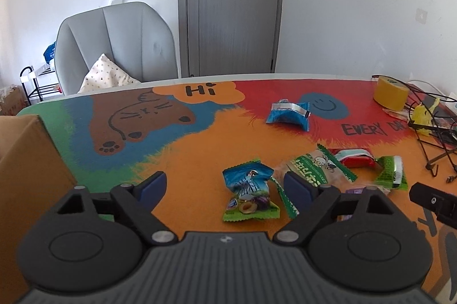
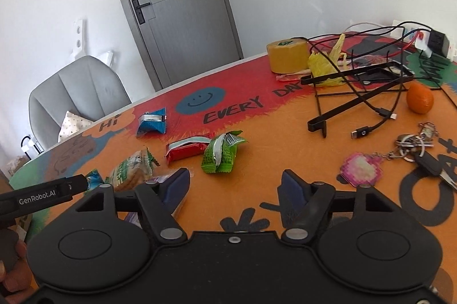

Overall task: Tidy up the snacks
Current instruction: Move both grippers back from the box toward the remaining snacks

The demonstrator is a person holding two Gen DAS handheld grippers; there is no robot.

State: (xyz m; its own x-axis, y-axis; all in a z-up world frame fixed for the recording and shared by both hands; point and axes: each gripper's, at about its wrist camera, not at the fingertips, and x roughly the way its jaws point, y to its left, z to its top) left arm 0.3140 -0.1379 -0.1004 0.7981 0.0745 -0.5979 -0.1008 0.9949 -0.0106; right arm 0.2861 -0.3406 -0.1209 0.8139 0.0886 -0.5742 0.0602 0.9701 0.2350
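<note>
Left gripper point(image 1: 225, 184) jaws wide apart, empty; blue-green snack packet point(image 1: 250, 194) between fingers. Right gripper point(image 2: 235, 185) also spread, empty; green wrapper point(image 2: 221, 152) just ahead.

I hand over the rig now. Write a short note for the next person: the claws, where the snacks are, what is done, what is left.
Left claw: open, empty, low over the blue-green snack packet.
Right claw: open, empty, above the orange part of the mat, near the green wrapper.
Other snacks loose on the mat: blue pouch, red packet, green-white biscuit packet.
Cardboard box stands at the left; its inside is hidden.
Done: nothing visibly sorted. Left: all visible snacks.
</note>
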